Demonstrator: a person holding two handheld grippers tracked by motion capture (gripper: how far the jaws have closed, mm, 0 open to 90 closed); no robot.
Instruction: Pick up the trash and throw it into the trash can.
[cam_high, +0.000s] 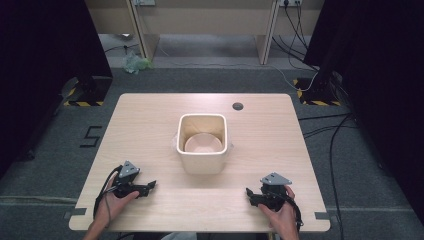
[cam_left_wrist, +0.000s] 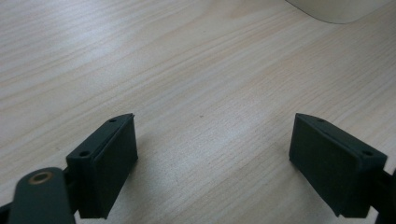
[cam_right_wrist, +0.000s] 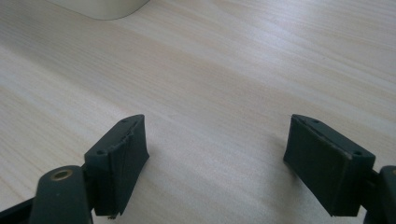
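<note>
While nothing is being gripped, the left hand-held gripper at seven o'clock and the right hand-held gripper at five o'clock are being rested wide apart-jawed on the table, both apparently being aimed toward the cream bin at centre.

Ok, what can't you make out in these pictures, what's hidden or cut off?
- Bin, high view: its own walls hide the lower insides; whether the round shape within is the floor or a bowl is unclear.
- Bin, left gripper view and right gripper view: cut off by the top edge, a corner shows.
- Clear wrap beside the bin: mostly hidden behind it.
- Dark disc on the table: too small to identify.
</note>
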